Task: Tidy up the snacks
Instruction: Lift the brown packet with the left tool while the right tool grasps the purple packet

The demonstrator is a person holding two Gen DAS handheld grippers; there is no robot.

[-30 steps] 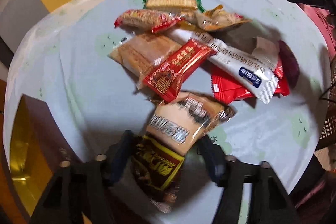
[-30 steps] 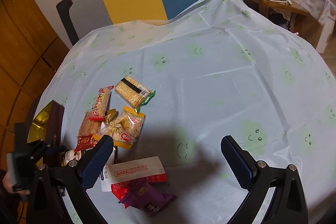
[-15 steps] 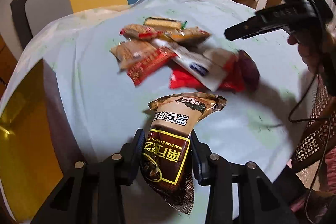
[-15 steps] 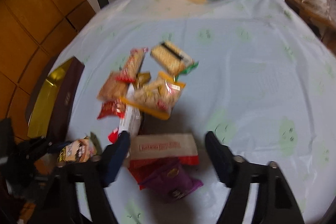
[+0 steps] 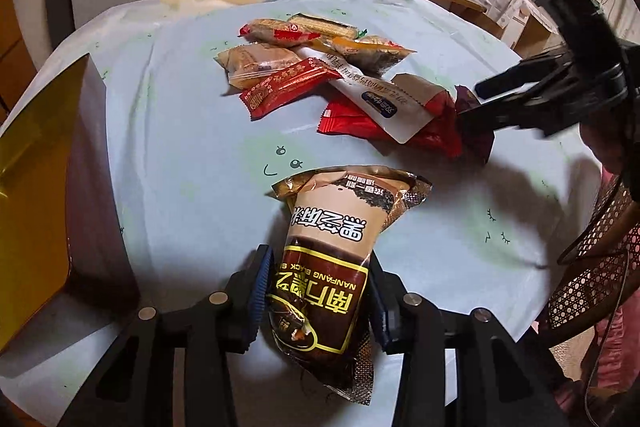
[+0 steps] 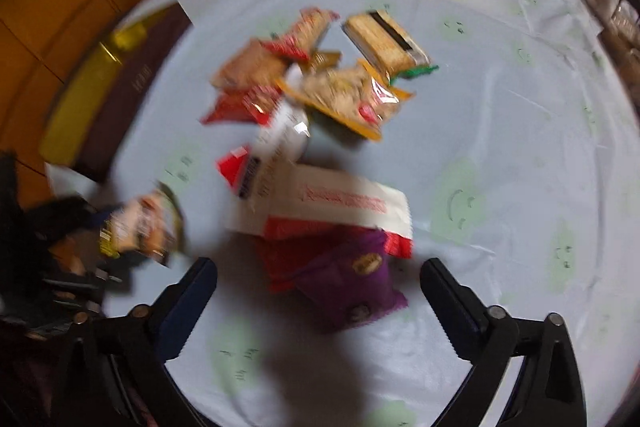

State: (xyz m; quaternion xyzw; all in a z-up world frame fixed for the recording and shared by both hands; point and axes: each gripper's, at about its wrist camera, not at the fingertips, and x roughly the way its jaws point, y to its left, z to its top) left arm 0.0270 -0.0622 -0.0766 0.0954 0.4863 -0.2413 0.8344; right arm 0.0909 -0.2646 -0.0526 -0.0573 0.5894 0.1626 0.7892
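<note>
Pale-clothed counter (image 5: 192, 155): our left claw (image 5: 318, 291), empty a second ago, now grips the brown sesame packet (image 5: 332, 259), lifted clear of the snack pile (image 5: 320, 75). Right claw (image 6: 320, 301) gapes, descending over the purple packet (image 6: 352, 283). Sorting underway.

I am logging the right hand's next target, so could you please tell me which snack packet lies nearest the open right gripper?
The purple packet, lying just ahead of the right gripper and overlapping a red packet; the other snacks lie farther away.

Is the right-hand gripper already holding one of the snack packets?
No: the right gripper has its jaws spread wide and empty above the purple packet, gripping nothing.
</note>
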